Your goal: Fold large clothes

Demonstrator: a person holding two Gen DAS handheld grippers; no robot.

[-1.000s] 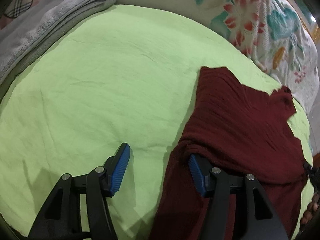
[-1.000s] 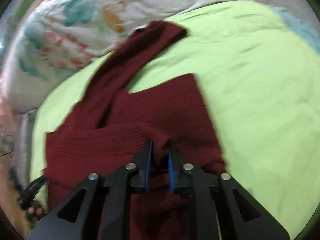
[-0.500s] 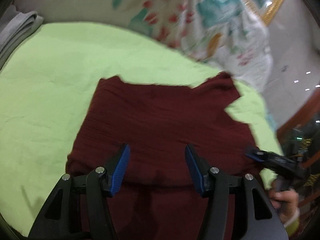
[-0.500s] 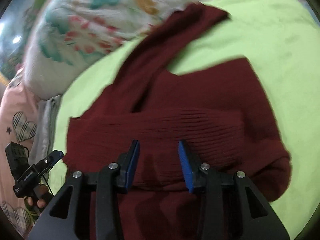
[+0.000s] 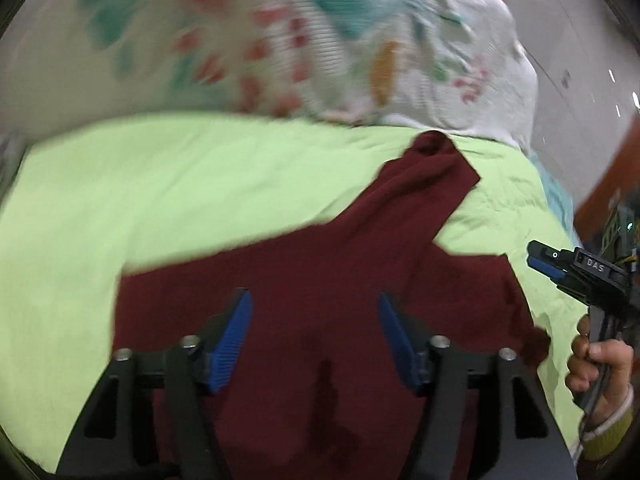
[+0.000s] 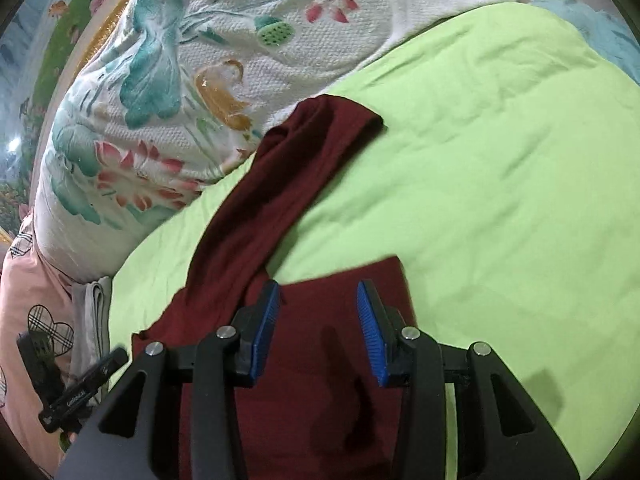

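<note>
From the left wrist camera we look down on a maroon knit sweater spread on a lime-green bedsheet. Our left gripper hovers over the garment's body with its blue pads spread wide, nothing between them. One sleeve runs out from the body toward one o'clock, its cuff end stopping near the edge of a white quilt printed with lotus flowers, which is blurred at twelve o'clock. At three o'clock the right gripper comes in from the frame edge, held in a bare hand; we cannot tell from here how its jaws stand.

From the right wrist camera the sweater fills the six o'clock area beneath our right gripper, whose blue pads stand apart and clear of each other, holding no cloth. The sleeve lies long and straight, its axis running from the body near the left pad up toward twelve o'clock, the cuff lying just beside the lotus quilt. The green bedsheet spreads from one to four o'clock. At eight o'clock lies a pink cloth with plaid hearts, and beside it a folded grey cloth. The left gripper shows only as a dark shape at the eight o'clock edge.
</note>
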